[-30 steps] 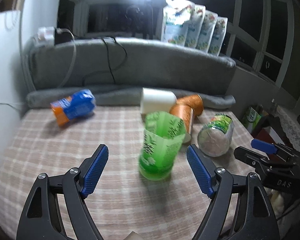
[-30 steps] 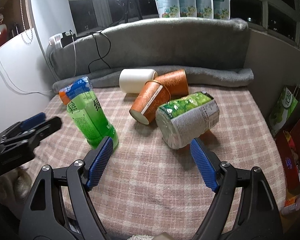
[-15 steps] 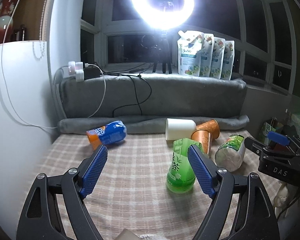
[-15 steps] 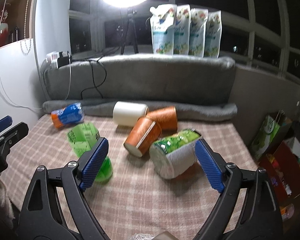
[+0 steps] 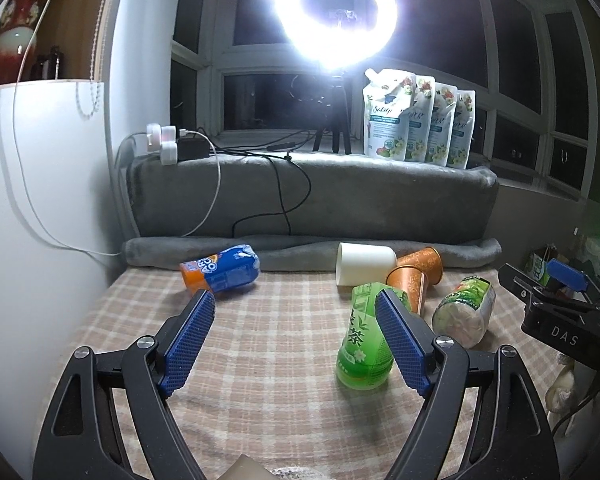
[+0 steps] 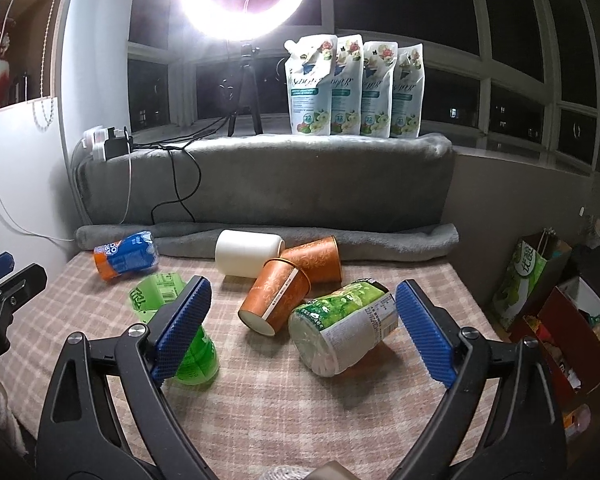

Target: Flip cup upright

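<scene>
Both grippers have pulled back from upright green cup point(image 5: 365, 344), empty

Both tongs, left point(image 5: 296, 340) and right point(image 6: 300, 328), hang spread wide, gripping nothing.

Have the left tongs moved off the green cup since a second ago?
Yes. The left tongs backed off and leftward: the grey cushion looks smaller and lower, and the green cup sits off to their right, not between them.

Green cup point(image 6: 168, 304) partly behind right gripper's finger point(image 6: 182, 330); red vase point(image 5: 14, 36) cut off.
</scene>
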